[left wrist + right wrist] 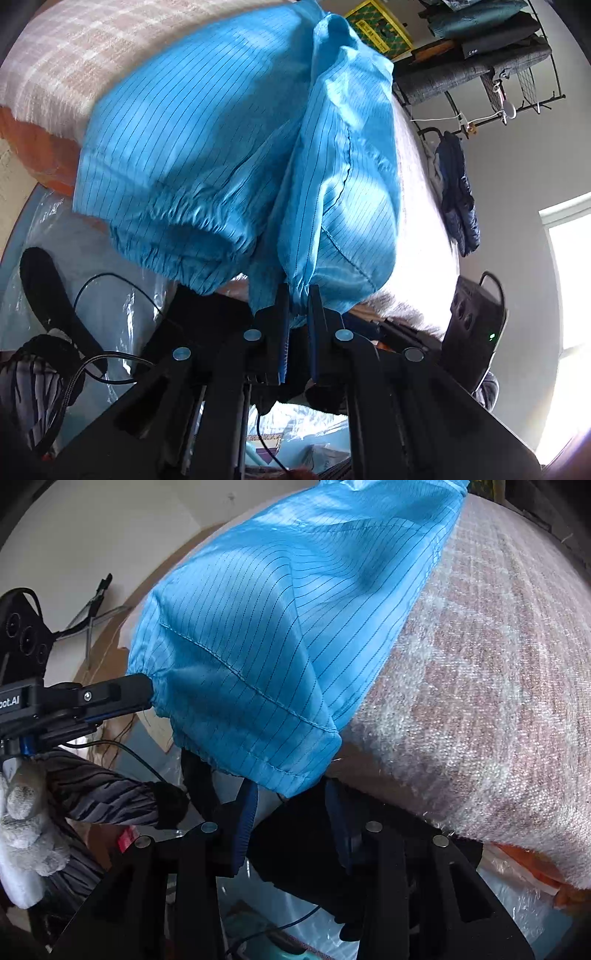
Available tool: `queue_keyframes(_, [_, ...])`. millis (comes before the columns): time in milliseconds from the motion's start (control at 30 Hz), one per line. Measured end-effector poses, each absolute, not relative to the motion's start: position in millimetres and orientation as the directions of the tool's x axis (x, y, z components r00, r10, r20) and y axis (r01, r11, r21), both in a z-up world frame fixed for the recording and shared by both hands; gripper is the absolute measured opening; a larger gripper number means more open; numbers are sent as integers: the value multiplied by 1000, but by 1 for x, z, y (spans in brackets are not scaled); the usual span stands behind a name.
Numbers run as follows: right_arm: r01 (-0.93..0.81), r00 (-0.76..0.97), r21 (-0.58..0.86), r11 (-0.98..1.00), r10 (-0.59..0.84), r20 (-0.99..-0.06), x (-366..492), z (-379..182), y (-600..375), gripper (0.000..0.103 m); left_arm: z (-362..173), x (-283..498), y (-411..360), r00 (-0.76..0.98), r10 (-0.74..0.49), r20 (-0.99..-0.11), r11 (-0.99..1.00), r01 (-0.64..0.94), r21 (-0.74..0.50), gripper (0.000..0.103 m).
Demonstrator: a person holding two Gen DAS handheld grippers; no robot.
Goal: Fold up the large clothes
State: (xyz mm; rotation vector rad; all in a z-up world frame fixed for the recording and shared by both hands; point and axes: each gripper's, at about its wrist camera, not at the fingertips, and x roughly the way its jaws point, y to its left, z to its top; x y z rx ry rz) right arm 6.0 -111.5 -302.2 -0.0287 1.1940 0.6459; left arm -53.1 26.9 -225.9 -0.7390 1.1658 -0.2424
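The blue pinstriped garment [207,162] lies spread over a surface [498,686] covered with a pale, pinkish woven cloth, its gathered elastic hem toward the near edge; the left tool [297,295] is clamped on a bunched fold of that hem, the fabric pinched tight between its blue-padded fingers [283,325]; in the right wrist view the same tool reaches in from the left and grips the garment's near left corner, a white-gloved hand [26,830] behind it; the right tool [290,794] stands partly apart at the near hem, the cloth's edge just above its fingers, nothing pressed between them; folded clothes rest on a wire rack [517,55] at the far right.
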Motion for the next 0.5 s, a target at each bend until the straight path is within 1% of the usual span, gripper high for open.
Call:
queue_keyframes(67, [-491,225,298,819,449,-865,6,-300,-111,31,-229,-55,31,399,-546,-737,728,-209,-653,6])
queue_keyframes(133, [-479,228,334,811,483,-845,6,-291,-121,32,-227,-55,35,411,-543,-732,725,-210,-656,6])
queue_keyframes(167, [-468,237,348,812,495,-836,7,-287,-127,41,-226,-55,36,412,-546,-729,724,-205,-659,6])
queue_keyframes(200, [-459,254,350,816,498,-829,7,-284,-133,55,-224,-55,35,412,-547,-729,727,-199,-658,6])
queue_keyframes(233, [-454,272,341,823,493,-827,9,-283,-136,60,-223,-54,35,412,-547,-729,728,-195,-657,6])
queue_keyframes(367, [-475,257,372,797,530,-808,18,-290,-129,60,-221,-51,32,413,-536,-737,744,-181,-643,6])
queue_keyframes(400, [-488,255,370,790,535,-805,17,-292,-125,58,-222,-51,32,409,-537,-738,744,-182,-643,6])
queue_keyframes(433, [-499,256,364,786,535,-805,16,-295,-122,52,-222,-51,31,408,-534,-741,747,-183,-639,6])
queue_keyframes(467, [-506,233,377,776,544,-806,17,-299,-119,20,-223,-51,30,404,-530,-746,754,-178,-632,6])
queue_keyframes(500, [-499,202,399,769,551,-810,19,-302,-118,4,-223,-52,28,402,-525,-750,761,-173,-625,6])
